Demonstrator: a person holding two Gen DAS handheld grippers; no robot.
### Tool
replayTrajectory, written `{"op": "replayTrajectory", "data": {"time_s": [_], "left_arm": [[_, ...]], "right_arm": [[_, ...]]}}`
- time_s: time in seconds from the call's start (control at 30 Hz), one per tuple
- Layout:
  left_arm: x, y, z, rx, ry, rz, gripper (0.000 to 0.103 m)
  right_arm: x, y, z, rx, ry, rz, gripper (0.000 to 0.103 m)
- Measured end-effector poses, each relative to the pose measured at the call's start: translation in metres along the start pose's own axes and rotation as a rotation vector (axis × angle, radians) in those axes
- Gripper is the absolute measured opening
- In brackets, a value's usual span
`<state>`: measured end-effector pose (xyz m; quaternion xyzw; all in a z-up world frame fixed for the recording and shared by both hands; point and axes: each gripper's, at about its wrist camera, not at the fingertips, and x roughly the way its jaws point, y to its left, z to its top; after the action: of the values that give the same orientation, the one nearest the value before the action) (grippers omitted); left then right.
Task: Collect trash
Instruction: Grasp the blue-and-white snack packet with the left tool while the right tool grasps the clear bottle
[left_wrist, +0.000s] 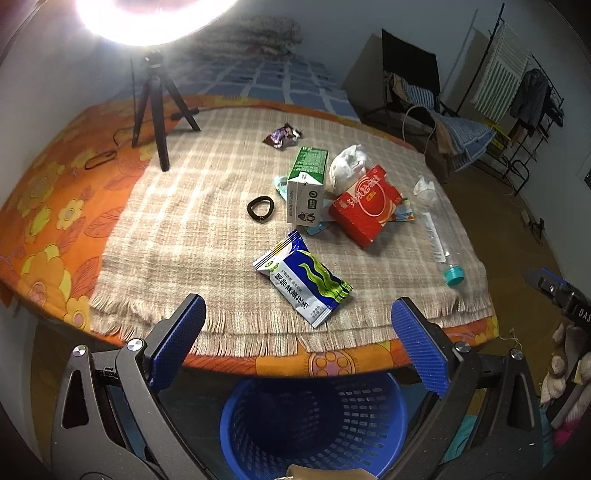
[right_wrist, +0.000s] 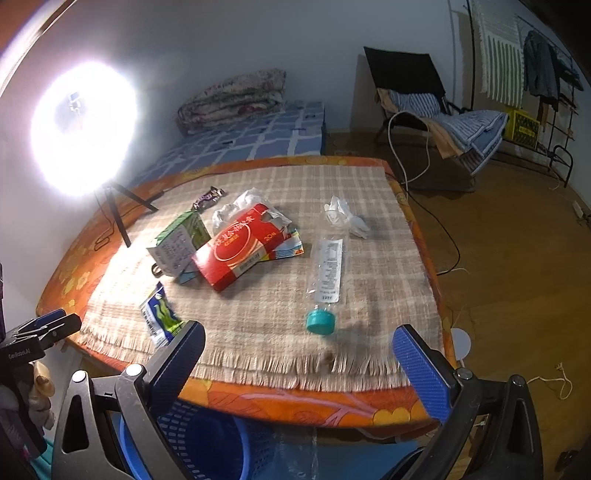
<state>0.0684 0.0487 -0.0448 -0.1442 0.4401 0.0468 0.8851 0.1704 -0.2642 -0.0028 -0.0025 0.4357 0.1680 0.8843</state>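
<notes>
Both my tongs – left gripper (left_wrist: 297, 339) and right gripper (right_wrist: 299, 363) – are wide open and empty above the blue basket (left_wrist: 314, 424), so I judge next is grasping the snack packet (left_wrist: 302, 282) just beyond it.

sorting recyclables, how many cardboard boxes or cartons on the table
2. A green and white carton stands near the table's middle. A red box lies beside it, toward the plastic bottle. Others could be hidden beneath the pile.
</notes>
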Motion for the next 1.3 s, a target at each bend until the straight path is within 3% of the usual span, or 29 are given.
{"op": "replayTrajectory", "data": {"time_s": [0.13,0.23,0.53,0.93,1.13,1.23,1.3], "left_arm": [[0.024,0.005,0.009,-0.048,0.055,-0.009,0.102],[0.044,0.008,0.014,-0.085,0.109,-0.011,0.095],[0.102,0.01,0.025,-0.201,0.219,-0.016,0.086],[0.146,0.016,0.038,-0.282,0.279,0.016,0.079],[0.156,0.013,0.039,-0.258,0.292,0.044,0.074],[0.157,0.011,0.039,-0.234,0.285,0.069,0.066],[0.156,0.011,0.04,-0.23,0.284,0.067,0.065]], "right_arm": [[0.025,-0.009,0.018,0.021,0.047,0.001,0.103],[0.048,-0.016,0.03,0.039,0.09,0.014,0.103],[0.115,-0.04,0.058,0.156,0.193,0.019,0.099],[0.187,-0.049,0.077,0.205,0.285,-0.025,0.088],[0.206,-0.044,0.078,0.187,0.321,-0.036,0.084],[0.212,-0.041,0.077,0.174,0.337,-0.038,0.074],[0.214,-0.042,0.075,0.18,0.35,-0.033,0.057]]}}
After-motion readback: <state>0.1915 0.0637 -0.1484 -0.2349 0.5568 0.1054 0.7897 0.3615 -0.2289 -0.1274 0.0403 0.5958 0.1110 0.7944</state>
